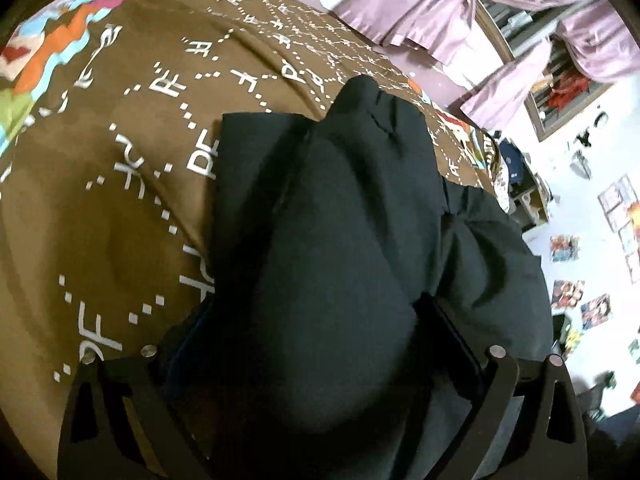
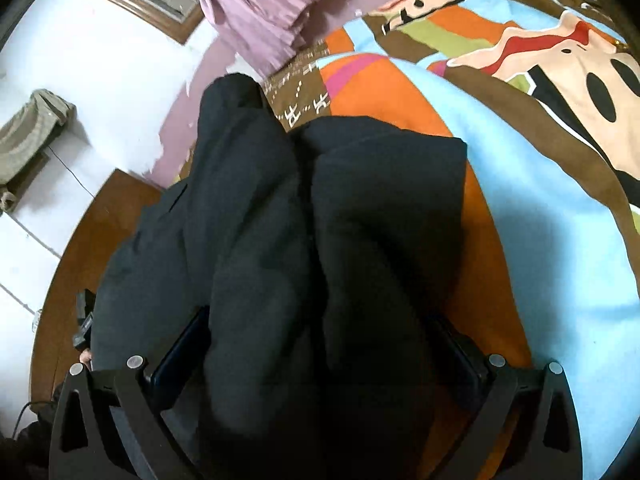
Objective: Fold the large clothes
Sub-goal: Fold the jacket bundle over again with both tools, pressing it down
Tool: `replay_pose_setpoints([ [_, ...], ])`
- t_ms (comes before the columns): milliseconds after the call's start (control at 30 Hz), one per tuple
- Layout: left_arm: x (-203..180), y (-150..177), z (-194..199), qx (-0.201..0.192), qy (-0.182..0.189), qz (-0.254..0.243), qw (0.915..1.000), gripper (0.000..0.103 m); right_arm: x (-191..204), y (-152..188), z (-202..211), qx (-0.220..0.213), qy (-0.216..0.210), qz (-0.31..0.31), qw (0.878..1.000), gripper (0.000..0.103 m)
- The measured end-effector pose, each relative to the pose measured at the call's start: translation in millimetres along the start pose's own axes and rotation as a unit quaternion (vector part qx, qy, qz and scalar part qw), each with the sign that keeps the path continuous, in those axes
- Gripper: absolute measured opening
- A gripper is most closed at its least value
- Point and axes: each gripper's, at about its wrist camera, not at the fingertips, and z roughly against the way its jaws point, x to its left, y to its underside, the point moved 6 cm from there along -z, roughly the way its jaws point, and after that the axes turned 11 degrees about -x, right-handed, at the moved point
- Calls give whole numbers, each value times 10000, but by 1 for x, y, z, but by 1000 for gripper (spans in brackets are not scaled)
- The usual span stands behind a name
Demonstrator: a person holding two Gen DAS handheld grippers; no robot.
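Black bulky garment [image 1: 340, 220] lies bunched on the brown printed bedspread [image 1: 120, 140], both left gripper [image 1: 320, 344] and right gripper [image 2: 320, 344] spread wide around thick folds, likely bracing the bundle to fold; grip unclear.

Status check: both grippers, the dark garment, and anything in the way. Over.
Left gripper and right gripper: jaws wide, dark garment bunched between them, grip unclear. Garment partly folded on the patterned bedspread. Nothing blocking.
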Motion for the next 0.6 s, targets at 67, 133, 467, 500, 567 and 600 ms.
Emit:
replay_pose_setpoints([
  [67, 0, 0, 1, -3, -62, 77, 10000, 92, 0, 0, 0, 33, 17, 1, 10000, 103],
  [133, -2, 0, 3, -37, -180, 78, 9998, 86, 1, -2, -1, 30, 31, 3, 10000, 103],
  [467, -26, 17, 12, -377, -891, -539, 9938, 65, 1, -5, -1, -84, 0, -4, 10000, 103],
  [500, -28, 19, 12, -395, -972, -673, 9922, 64, 0, -4, 1, -127, -19, -4, 9999, 103],
  [567, -33, 23, 12, -430, -1113, -923, 9886, 64, 0, -3, 2, -181, -40, 0, 9998, 103],
  [600, -32, 27, 12, -447, -1146, -989, 9875, 64, -1, -3, 2, -194, -48, 6, 9998, 103],
])
